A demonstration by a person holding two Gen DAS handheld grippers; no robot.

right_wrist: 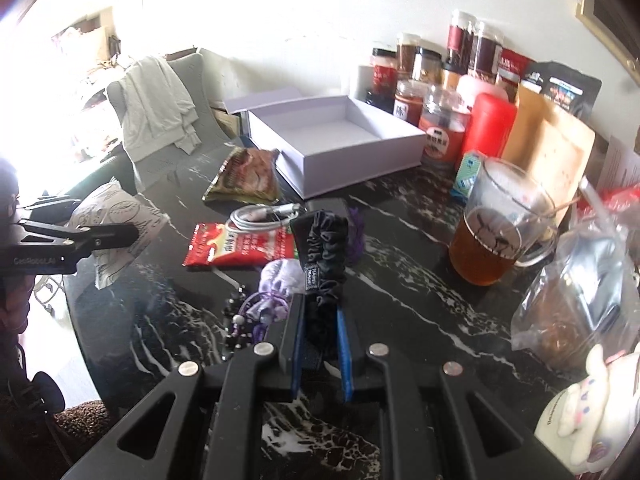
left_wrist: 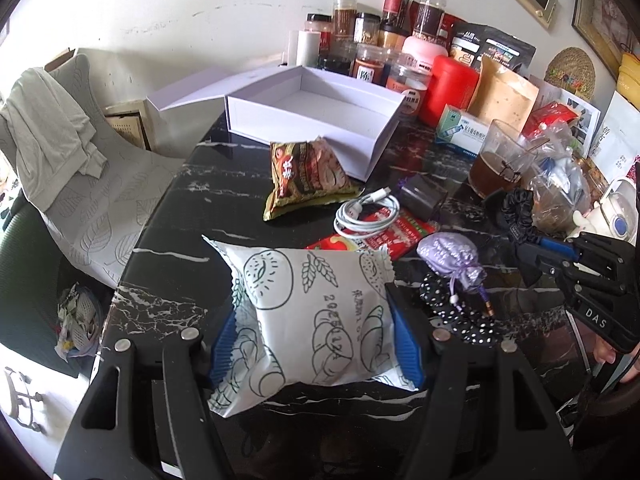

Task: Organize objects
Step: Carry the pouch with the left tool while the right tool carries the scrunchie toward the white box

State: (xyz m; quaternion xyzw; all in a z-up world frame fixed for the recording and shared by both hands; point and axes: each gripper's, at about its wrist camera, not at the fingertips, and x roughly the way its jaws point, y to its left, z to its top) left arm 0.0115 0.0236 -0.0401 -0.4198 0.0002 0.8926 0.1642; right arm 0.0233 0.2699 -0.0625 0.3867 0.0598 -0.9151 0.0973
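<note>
Gripping one white bread packet [left_wrist: 308,312] above the black marble table [left_wrist: 192,184], the left gripper [left_wrist: 316,340] faces one open white box [left_wrist: 316,116] (empty inside) while the right gripper [right_wrist: 322,340] clamps one dark scrunchie [right_wrist: 326,248] near the table's crowded middle

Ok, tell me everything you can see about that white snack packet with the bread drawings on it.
The white snack packet is a puffy, pillow-shaped plastic wrapper with zigzag-cut sealed ends, printed with dark green outline drawings of bread loaves and wheat ears plus a stamped date code. The left gripper is shut on it, its ribbed blue pads pressing in on both sides so the wrapper creases there. It appears lifted above the black marble-look table, tilted, its far end pointing toward the open white box.
</note>
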